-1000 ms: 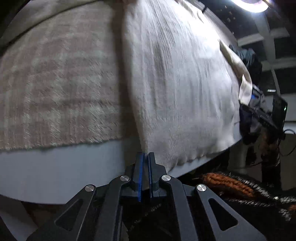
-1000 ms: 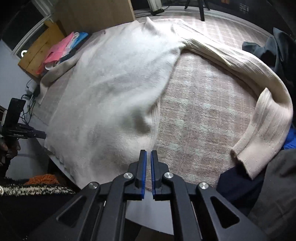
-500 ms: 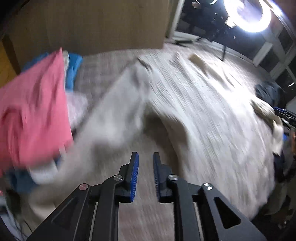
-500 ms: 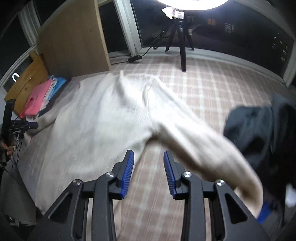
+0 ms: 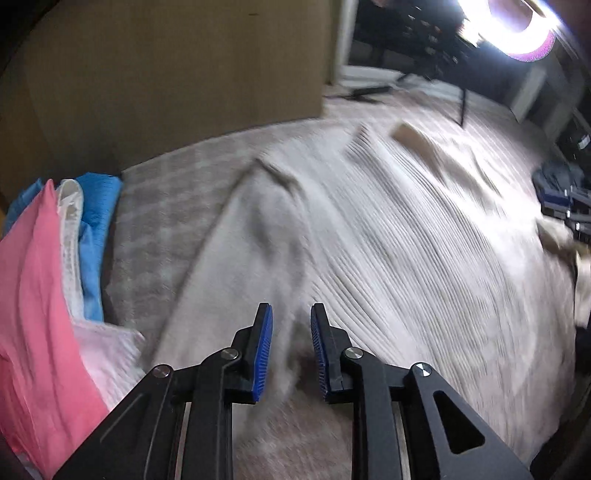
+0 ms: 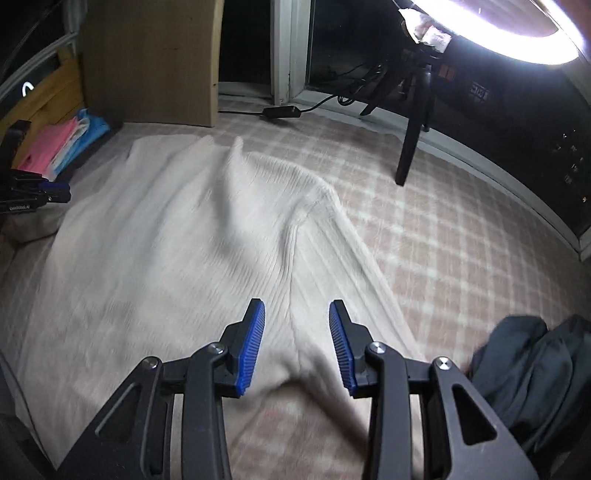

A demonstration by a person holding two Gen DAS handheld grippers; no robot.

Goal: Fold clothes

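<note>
A cream ribbed sweater (image 6: 192,236) lies spread flat on a pink plaid blanket (image 6: 436,236). In the left wrist view the sweater (image 5: 406,251) fills the middle, with its left sleeve (image 5: 236,251) running down toward me. My left gripper (image 5: 291,325) is open and empty, just above the sleeve near the armpit. My right gripper (image 6: 297,317) is open and empty over the seam where the right sleeve (image 6: 343,280) meets the body. The left gripper also shows at the left edge of the right wrist view (image 6: 40,192).
A stack of pink, white and blue folded clothes (image 5: 44,288) lies at the left. A dark grey garment (image 6: 532,369) lies at the right. A brown board (image 6: 147,59) stands behind. A ring light (image 6: 498,33) on a tripod (image 6: 413,125) stands on the blanket's far side.
Both grippers have opened from shut and moved forward from the hem at the edge to the sweater's armpits. The views have swung up toward the collar.
</note>
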